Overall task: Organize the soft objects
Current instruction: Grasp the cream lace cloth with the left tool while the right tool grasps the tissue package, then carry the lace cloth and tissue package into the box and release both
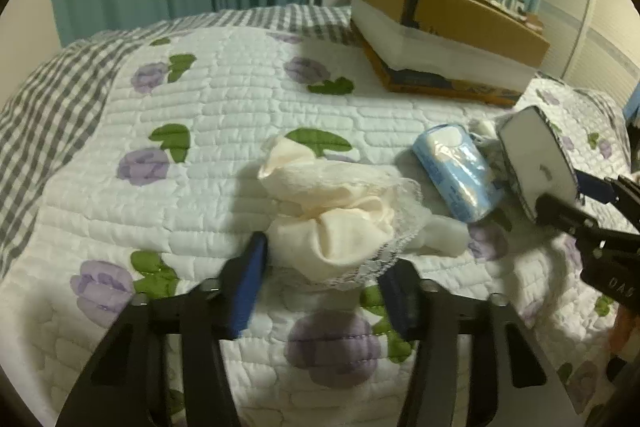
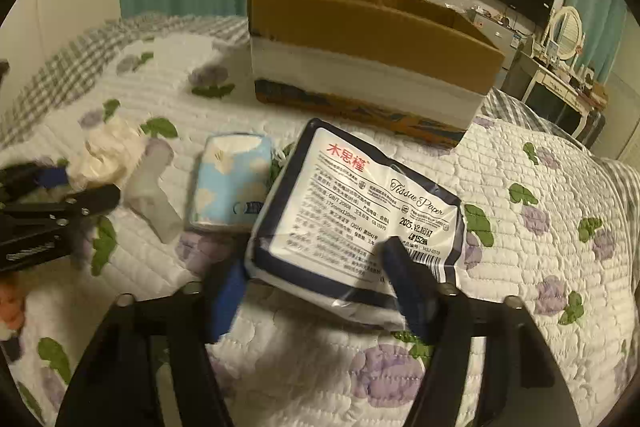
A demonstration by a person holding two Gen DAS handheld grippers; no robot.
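A cream cloth with a lace edge lies bunched on the quilted bed; it also shows in the right wrist view. My left gripper is open, its fingers either side of the cloth's near end. My right gripper is shut on a white and navy tissue paper pack, held tilted above the quilt; the pack also shows in the left wrist view. A light blue tissue packet lies between cloth and pack, seen also in the right wrist view.
An open cardboard box stands on the bed behind the objects, also in the left wrist view. A small translucent white piece lies by the cloth. A dresser with a mirror stands beyond the bed at the right.
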